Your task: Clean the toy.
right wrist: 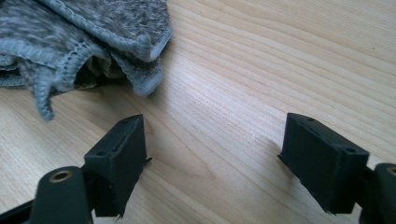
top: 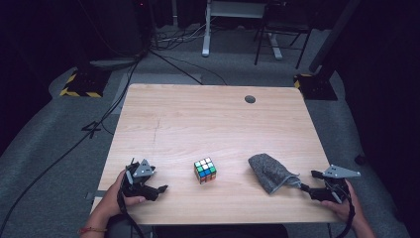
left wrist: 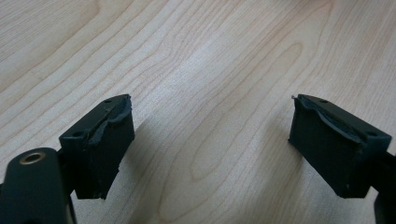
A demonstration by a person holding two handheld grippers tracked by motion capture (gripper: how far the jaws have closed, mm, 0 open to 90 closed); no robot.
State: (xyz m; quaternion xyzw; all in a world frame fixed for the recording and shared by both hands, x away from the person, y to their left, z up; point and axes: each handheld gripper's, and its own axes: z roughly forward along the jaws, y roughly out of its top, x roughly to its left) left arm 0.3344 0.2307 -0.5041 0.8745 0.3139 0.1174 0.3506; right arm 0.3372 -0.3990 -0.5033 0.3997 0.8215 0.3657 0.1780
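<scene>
The wooden counter [top: 208, 124] is mostly bare. A crumpled grey cloth [top: 270, 171] lies just ahead of the right gripper [top: 308, 189], off its left jaw and not between the two; those jaws stand wide apart, holding nothing. I'd say the grab comes next: shift the gripper so the nearest folded hem sits between the jaws, then close low. The left gripper [top: 161, 188] gapes empty over bare wood. A Rubik's cube [top: 205, 170] sits between both grippers, untouched.
</scene>
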